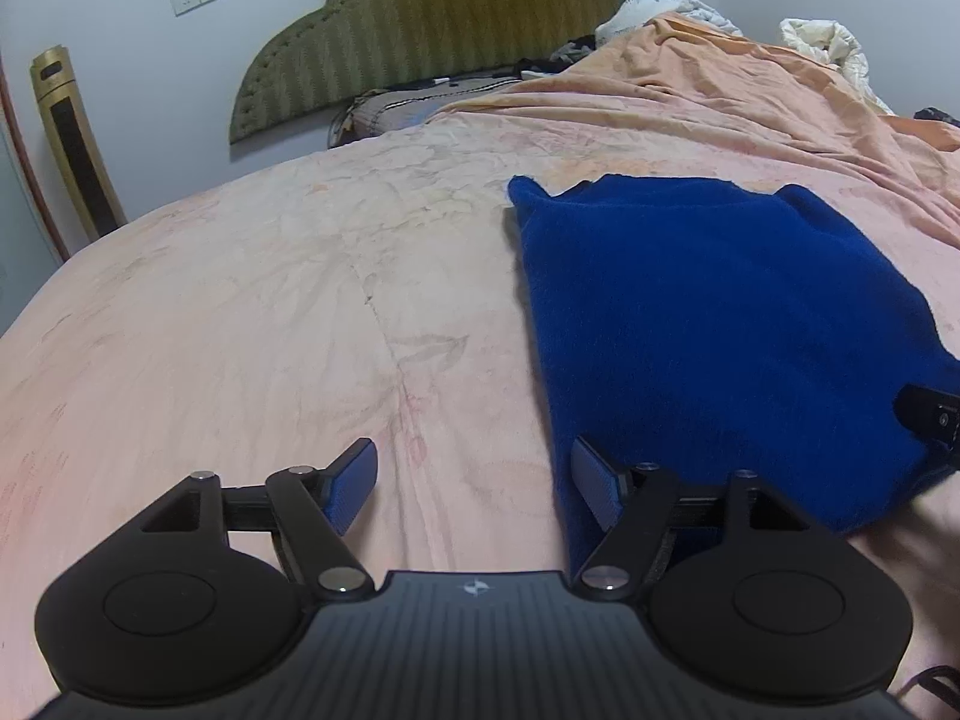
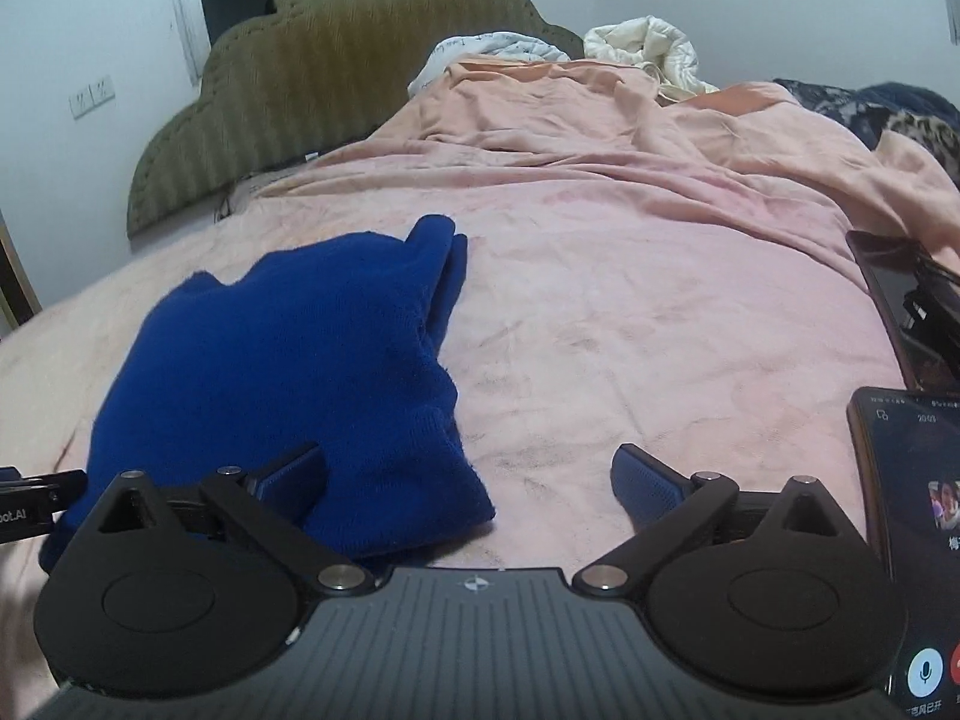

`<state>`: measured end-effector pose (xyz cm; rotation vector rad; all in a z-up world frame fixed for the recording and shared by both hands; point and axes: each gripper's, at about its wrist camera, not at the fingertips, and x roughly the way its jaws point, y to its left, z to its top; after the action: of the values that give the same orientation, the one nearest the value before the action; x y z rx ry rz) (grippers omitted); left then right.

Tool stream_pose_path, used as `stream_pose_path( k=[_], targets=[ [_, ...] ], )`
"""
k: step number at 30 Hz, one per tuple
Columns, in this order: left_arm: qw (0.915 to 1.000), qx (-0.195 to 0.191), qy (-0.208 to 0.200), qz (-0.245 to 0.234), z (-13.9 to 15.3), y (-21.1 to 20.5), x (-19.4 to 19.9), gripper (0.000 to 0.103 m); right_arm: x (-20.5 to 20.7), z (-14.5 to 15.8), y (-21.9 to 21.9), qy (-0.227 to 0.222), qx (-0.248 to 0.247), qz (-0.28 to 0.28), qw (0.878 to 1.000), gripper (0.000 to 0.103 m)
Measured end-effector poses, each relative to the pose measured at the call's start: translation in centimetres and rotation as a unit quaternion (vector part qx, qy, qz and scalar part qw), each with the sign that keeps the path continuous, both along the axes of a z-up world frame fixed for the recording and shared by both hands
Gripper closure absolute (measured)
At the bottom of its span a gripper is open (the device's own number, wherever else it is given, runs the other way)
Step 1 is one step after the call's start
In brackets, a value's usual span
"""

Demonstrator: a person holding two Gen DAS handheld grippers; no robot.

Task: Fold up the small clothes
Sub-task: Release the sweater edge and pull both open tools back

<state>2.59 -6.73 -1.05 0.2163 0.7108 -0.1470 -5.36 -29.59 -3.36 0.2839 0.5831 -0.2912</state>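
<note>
Knit (image 1: 708, 330), blue, lies folded flat on bed (image 1: 270, 312) near its front edge. Judged soft, light, floppy, not slippery; pinch both near corners. Left tool (image 1: 474, 483) and right tool (image 2: 471, 477) gape wide, holding nothing, pads beside the near hem.

Pink-sheeted bed (image 1: 270, 300): folded blue garment (image 1: 690, 312), phone (image 2: 906, 540), rumpled bedding (image 2: 600, 114).

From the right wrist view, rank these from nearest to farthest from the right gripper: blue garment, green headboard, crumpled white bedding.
Order from the right gripper:
1. Blue garment, just ahead on the left, under the left finger.
2. Crumpled white bedding, far end of the bed, right of centre.
3. Green headboard, against the wall, upper left.
</note>
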Motion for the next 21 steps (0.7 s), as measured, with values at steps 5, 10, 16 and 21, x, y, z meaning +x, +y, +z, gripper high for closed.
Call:
stream_pose_path(
  k=[5, 10, 16, 21],
  targets=[
    [0.9998, -0.012, -0.001, 0.015, -0.3, 0.5, -0.4, 0.028, -0.1, -0.1, -0.1, 0.000, 0.004, 0.001, 1.000, 0.000],
    [0.9996, -0.011, -0.009, 0.024, -0.6, 0.8, -0.8, 0.026, -0.1, -0.1, -0.1, -0.001, 0.006, 0.001, 1.000, 0.000],
    [0.9990, -0.023, 0.008, 0.039, -1.5, 2.2, -0.6, 0.020, -0.2, -0.3, -0.2, -0.003, 0.011, -0.001, 1.000, 0.000],
    [0.9980, -0.040, 0.000, 0.050, -1.8, 2.7, -0.9, 0.015, 0.0, -0.2, 0.0, 0.000, 0.006, 0.001, 1.000, 0.000]
  ],
)
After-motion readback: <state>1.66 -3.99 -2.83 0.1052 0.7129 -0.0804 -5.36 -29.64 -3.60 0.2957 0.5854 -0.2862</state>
